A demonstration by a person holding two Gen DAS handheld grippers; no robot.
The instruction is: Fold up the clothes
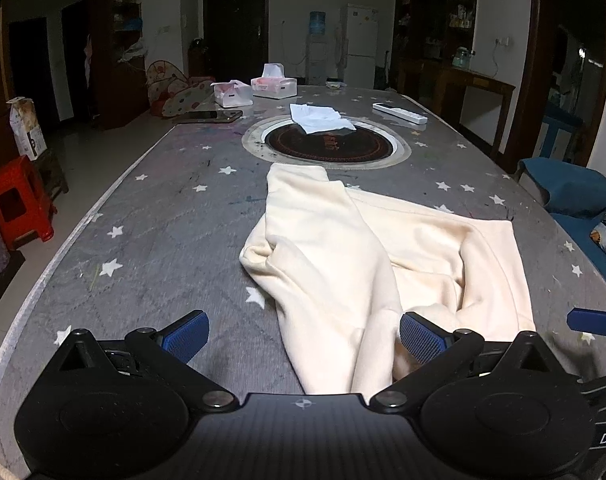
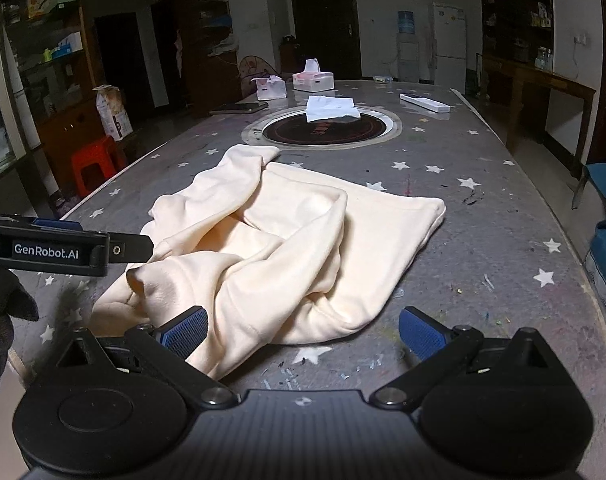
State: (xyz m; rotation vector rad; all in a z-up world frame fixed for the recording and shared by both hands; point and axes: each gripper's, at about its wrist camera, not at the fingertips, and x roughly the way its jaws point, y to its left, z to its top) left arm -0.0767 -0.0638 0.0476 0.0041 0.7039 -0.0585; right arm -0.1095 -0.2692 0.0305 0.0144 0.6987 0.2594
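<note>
A cream garment [image 1: 383,248] lies plain and unpatterned on a grey tablecloth [image 1: 175,216] scattered with white stars and flecked with paint marks. At twelve o'clock from it, a dark round hob [image 1: 329,146], ringed in pale silver with red lettering, carries a white cloth [image 1: 321,118]. Both grippers, left [image 1: 303,338] and right [image 2: 303,334], are black with blue ribbed pads [image 2: 185,332]. At nine o'clock stands a bright red stool [image 1: 19,202]; at three o'clock, a teal-blue seat [image 1: 571,190].
</note>
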